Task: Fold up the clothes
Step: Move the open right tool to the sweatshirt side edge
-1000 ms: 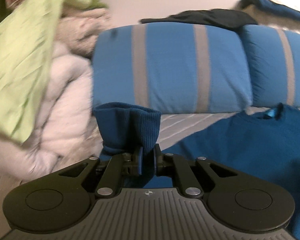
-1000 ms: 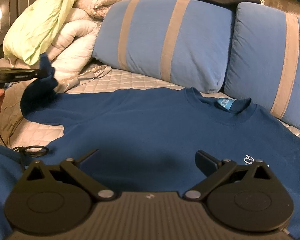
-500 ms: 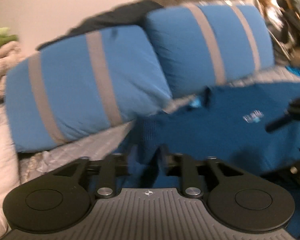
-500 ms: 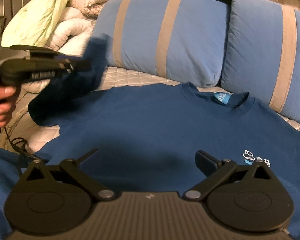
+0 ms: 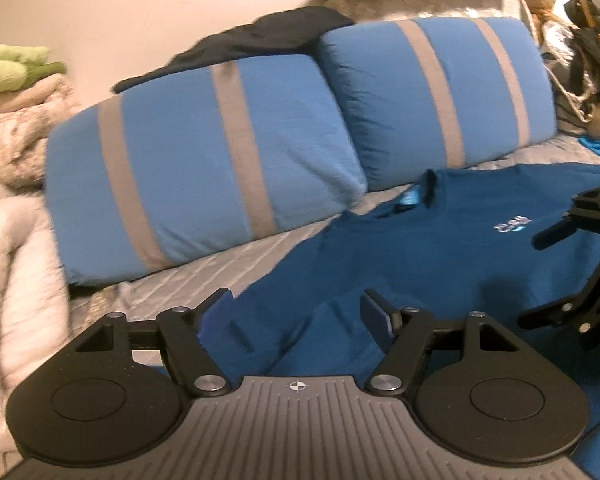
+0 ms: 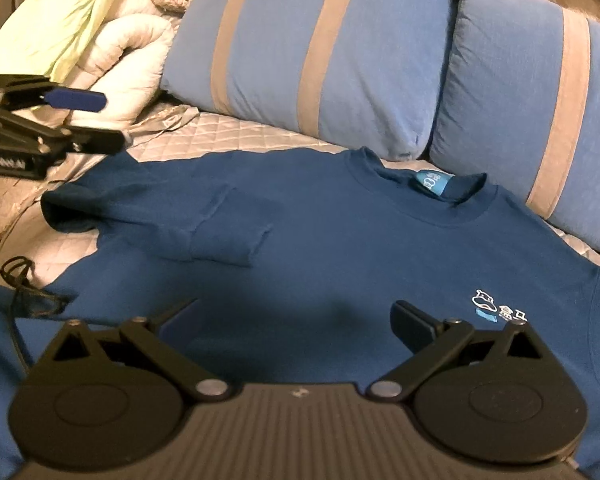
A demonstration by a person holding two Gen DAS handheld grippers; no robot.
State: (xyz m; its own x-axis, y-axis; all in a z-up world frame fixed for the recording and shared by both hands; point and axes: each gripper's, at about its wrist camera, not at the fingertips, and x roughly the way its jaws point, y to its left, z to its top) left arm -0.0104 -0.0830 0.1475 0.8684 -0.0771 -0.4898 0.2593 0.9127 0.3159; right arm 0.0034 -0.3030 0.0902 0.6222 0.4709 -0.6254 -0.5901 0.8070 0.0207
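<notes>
A dark blue sweatshirt [image 6: 340, 240] lies face up on the bed, with its collar label [image 6: 432, 180] toward the pillows. Its left sleeve [image 6: 228, 232] rests folded across the chest. My left gripper [image 6: 108, 120] hovers above the shirt's left shoulder. Its jaws are opening, with nothing pressed between them. In the left wrist view the left gripper [image 5: 296, 304] spreads over the shirt [image 5: 440, 248]. My right gripper [image 6: 296, 312] stands open low over the shirt's front, holding nothing. The right gripper [image 5: 534, 280] also shows at the right edge of the left wrist view.
Two blue pillows with grey stripes [image 6: 300, 60] [image 6: 540, 100] lean behind the shirt, and a dark garment [image 5: 260, 44] lies on top of them. A white duvet [image 6: 132, 52] and a green cloth [image 6: 60, 12] pile up at the left. A black cable [image 6: 20, 280] lies on the quilted cover [image 6: 220, 136].
My left gripper carried the sleeve cuff to the right over the shirt, then opened and let it go. The sleeve now lies folded on the chest. The right gripper stayed put.
</notes>
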